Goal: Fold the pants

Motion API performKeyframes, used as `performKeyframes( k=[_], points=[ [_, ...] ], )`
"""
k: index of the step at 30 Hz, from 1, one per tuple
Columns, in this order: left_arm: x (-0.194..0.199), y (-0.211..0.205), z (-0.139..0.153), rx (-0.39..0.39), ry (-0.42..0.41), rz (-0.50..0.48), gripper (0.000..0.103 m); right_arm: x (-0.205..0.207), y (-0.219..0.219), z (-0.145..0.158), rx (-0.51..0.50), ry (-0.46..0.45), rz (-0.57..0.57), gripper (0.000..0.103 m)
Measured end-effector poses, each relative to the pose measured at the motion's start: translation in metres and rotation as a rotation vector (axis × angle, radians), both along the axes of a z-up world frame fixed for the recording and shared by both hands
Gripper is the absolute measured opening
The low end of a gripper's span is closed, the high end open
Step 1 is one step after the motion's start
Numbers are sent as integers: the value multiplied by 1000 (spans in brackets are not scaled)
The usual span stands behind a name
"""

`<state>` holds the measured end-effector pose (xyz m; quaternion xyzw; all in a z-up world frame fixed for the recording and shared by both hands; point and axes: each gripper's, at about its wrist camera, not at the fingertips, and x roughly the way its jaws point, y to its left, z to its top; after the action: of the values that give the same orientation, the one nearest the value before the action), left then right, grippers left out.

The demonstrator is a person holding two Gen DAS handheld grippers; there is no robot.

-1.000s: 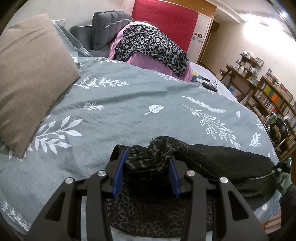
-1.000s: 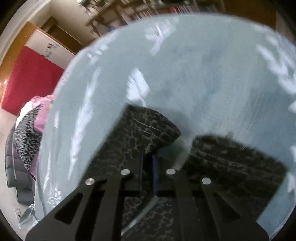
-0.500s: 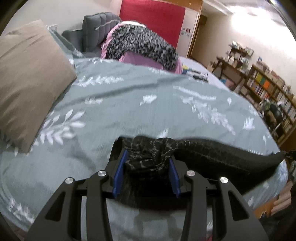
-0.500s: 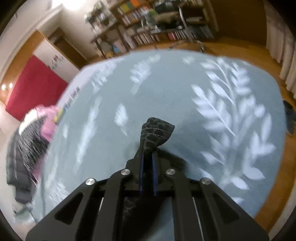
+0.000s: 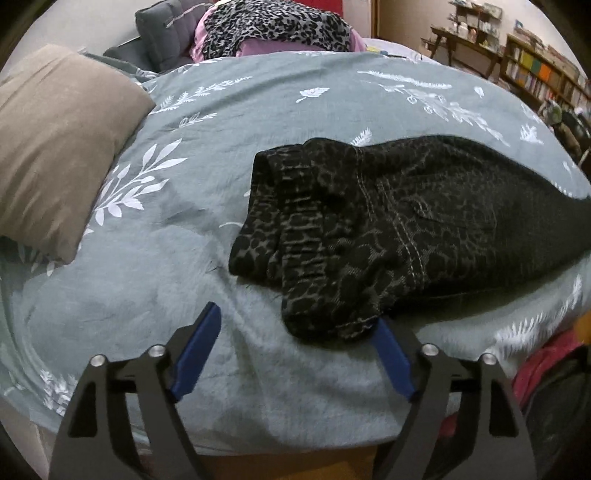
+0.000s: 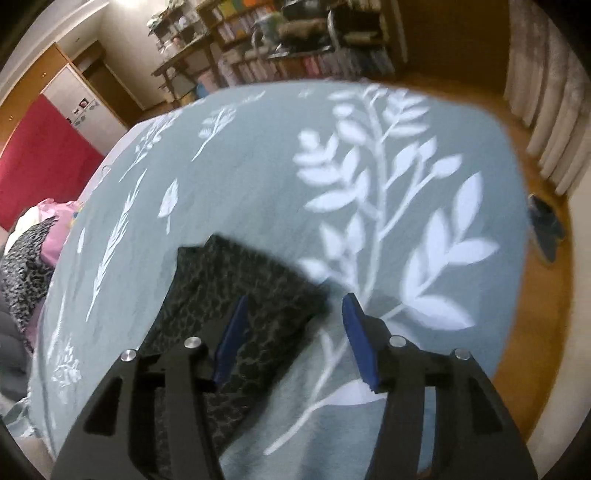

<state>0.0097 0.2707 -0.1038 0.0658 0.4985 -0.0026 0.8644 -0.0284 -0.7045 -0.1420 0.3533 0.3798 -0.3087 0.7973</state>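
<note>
A: Where are the pants (image 5: 388, 229) now?

B: They lie on the bed (image 5: 177, 240), on a grey-green cover printed with white leaves and twigs. The cloth is dark, almost black, with a grey leopard pattern, and pale stitching runs along the seams. The ribbed waistband is bunched into a thick, rounded lump at the near end, and the legs stretch away to the right as one long flat band.

A: And the left hand-held gripper (image 5: 295, 334)?

B: Its jaws stand wide apart and hold nothing. The blue pads (image 5: 195, 347) sit on black angular arms. The right pad is just at the edge of the waistband lump; whether it touches, one cannot tell.

A: The right hand-held gripper (image 6: 295, 317)?

B: Also spread open, empty. The flat folded end of the pants (image 6: 236, 288) lies under its left finger and partly between the two, on the cover. This view is somewhat blurred.

A: What else is on the bed?

B: A plain beige pillow (image 5: 55, 144), soft and rectangular, at the left. Behind it is a heap with a leopard-print cloth (image 5: 273, 26) over something pink.
</note>
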Motion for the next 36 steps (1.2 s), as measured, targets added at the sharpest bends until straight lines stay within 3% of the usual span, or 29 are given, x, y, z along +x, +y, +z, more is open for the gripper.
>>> performKeyframes(
  k=[5,10,13,17,22,24,26,30,36],
  points=[
    [-8,2,1,35,31,-43,84,-9,11,12,-48,-5,-11,55],
    [-16,10,14,76,19,-51,84,23,67,24,-180,25,118,55],
    [-22,32,26,76,-3,3,84,48,113,22,-164,4,224,56],
    [-23,63,42,-128,-83,128,84,87,182,15,-117,-19,404,56],
    [-19,52,42,-377,-105,78,84,134,319,23,-33,-73,826,56],
    [-15,44,35,-445,-94,65,87,148,385,29,-22,-100,1016,63],
    [-13,38,28,-495,-80,58,87,156,437,34,-24,-124,1145,68],
    [-10,31,15,-566,-42,67,88,160,546,42,-24,-135,1414,68],
    [-10,37,-3,-677,5,89,90,159,648,43,-21,-135,1668,68]
  ],
)
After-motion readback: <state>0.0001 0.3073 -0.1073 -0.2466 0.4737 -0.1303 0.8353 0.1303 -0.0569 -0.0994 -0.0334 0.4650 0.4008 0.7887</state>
